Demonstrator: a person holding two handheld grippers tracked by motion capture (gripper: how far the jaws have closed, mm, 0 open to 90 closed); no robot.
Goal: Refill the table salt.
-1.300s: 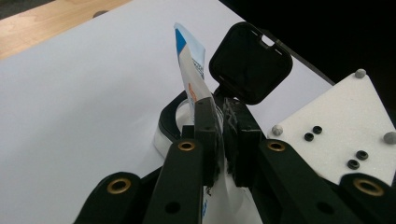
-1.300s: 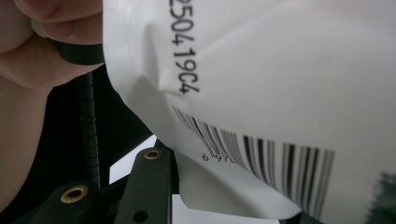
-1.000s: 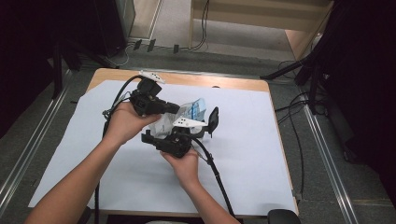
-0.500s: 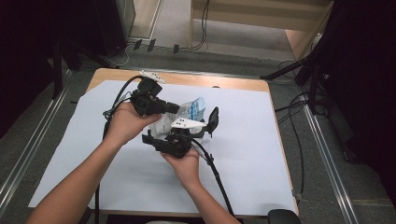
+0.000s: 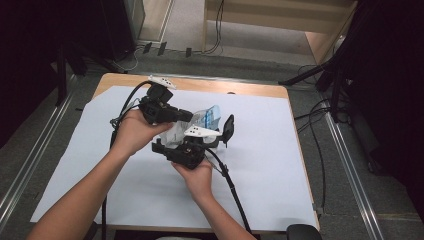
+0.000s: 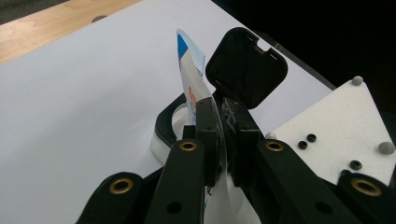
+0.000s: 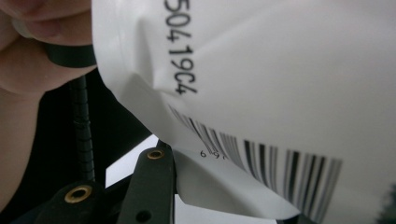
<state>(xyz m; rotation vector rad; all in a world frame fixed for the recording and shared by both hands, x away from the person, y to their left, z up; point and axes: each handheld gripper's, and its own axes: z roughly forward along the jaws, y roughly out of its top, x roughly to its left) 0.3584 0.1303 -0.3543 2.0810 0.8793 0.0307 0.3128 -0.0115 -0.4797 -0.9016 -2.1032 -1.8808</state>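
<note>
Above the middle of the white-covered table (image 5: 260,165), the left gripper (image 6: 219,116) has its jaws clamped together on the edge of a white pouch (image 6: 189,70) with blue print, held just beside an open black flip lid (image 6: 246,67). The right gripper (image 5: 187,147), just under the pouch, faces its barcode side (image 7: 280,93); whether its jaws are apart or together cannot be told.

Both hands are holding grippers together over the white sheet (image 5: 280,165), the left gripper (image 5: 187,116) and right gripper (image 5: 212,140) meeting at a crinkly packet (image 5: 205,117).
</note>
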